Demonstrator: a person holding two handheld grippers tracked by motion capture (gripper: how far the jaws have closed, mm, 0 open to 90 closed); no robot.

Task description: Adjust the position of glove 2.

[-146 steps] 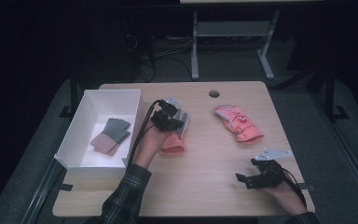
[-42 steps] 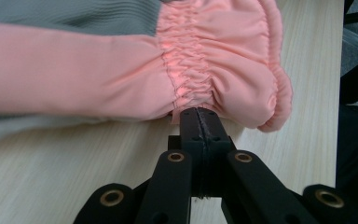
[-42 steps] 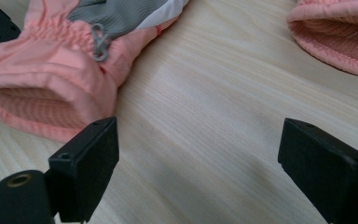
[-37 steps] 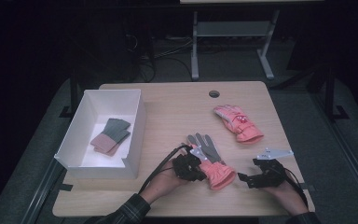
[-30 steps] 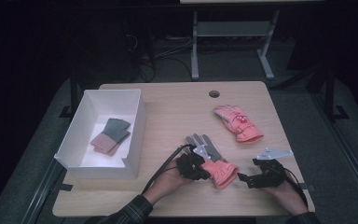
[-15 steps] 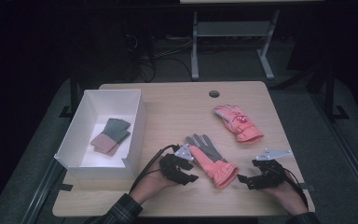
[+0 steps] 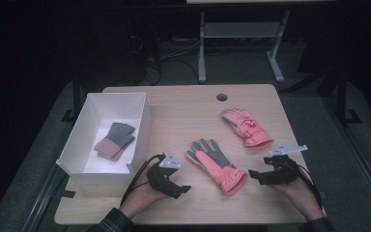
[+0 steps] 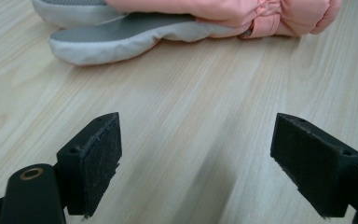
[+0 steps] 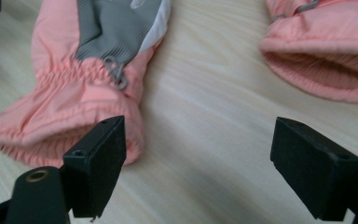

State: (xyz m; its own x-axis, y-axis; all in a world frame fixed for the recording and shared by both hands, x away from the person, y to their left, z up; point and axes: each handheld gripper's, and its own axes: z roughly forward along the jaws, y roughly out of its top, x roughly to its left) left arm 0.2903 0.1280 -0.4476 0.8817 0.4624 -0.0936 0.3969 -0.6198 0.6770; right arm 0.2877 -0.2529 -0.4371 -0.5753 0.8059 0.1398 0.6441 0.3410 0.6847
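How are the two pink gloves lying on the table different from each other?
The near glove lies grey palm up, fingers spread, between the two grippers. The far glove shows its pink side with a small red-and-white mark and lies nearer the table's back edge. Both are pink, padded, cuffs toward the person.

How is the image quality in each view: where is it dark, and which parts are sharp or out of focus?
High view: the table is evenly lit, while the room behind it is very dark. Left gripper view: the wood grain is sharp, the near black jaws are slightly soft, and the grey and pink glove casts a soft shadow. Right gripper view: the glove cuff is sharp.
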